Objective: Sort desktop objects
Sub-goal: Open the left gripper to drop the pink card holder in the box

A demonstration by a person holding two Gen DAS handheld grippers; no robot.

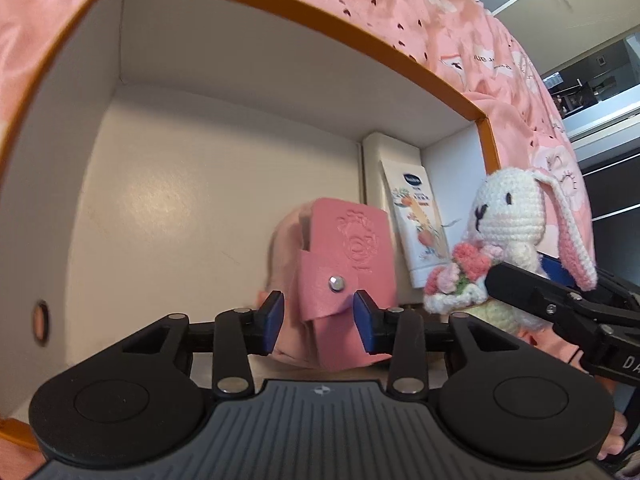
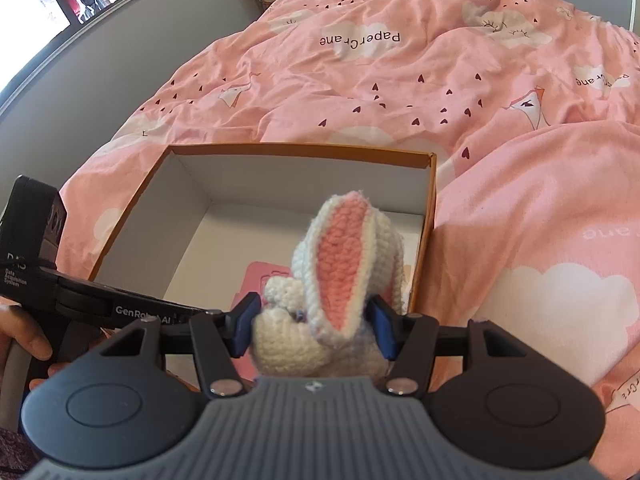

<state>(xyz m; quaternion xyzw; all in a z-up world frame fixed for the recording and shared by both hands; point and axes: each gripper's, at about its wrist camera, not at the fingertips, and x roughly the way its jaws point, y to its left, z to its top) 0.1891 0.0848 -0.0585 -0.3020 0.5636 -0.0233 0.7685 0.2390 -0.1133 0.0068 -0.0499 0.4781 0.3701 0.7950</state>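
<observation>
An orange-rimmed cardboard box (image 1: 280,12) with a white inside lies on the bed. My left gripper (image 1: 320,320) is inside it, open, with a pink snap wallet (image 1: 344,240) between its blue pads; the pads stand slightly off the wallet, which looks blurred. A hand cream tube (image 1: 416,216) leans in the box's right corner against a white case (image 1: 384,148). My right gripper (image 2: 312,324) is shut on a white crochet bunny (image 2: 344,264) with pink ears, held over the box's near right part. In the left wrist view the bunny (image 1: 508,208) hangs at the right with a knitted bouquet.
A rumpled pink duvet (image 2: 500,160) with hearts and clouds surrounds the box (image 2: 280,148). The box floor to the left is bare white card. A person's hand (image 2: 24,344) holds the left gripper's handle at the left edge. A grey wall and plush toys stand beyond the bed.
</observation>
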